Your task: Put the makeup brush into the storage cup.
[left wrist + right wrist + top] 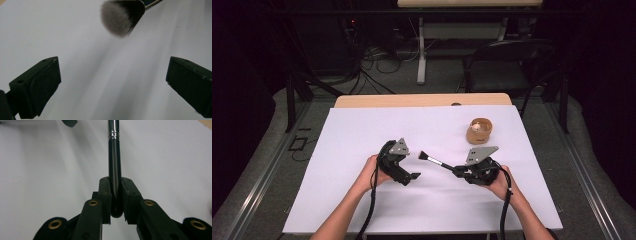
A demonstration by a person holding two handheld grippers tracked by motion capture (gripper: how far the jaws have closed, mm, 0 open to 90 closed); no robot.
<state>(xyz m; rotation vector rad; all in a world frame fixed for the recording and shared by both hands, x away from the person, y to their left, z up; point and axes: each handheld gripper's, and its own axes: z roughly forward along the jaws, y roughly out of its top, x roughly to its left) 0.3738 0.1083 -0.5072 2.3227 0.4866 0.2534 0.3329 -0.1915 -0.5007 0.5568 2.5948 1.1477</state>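
A makeup brush [435,161] with a black handle, silver ferrule and dark bristles hangs just above the white sheet, pointing left. My right gripper [460,171] is shut on its handle [115,177], the two pads pressing it from both sides. My left gripper [412,176] sits a short way left of the brush tip, its jaws wide apart with nothing between them. In the left gripper view the grey-tipped bristles [121,17] float ahead of and above the open fingers [37,85].
A small round wooden bowl [479,131] stands on the white sheet [362,130] behind my right gripper. The wooden table edge [422,100] shows at the far side. A black chair [507,65] and a tangle of cables lie beyond the table.
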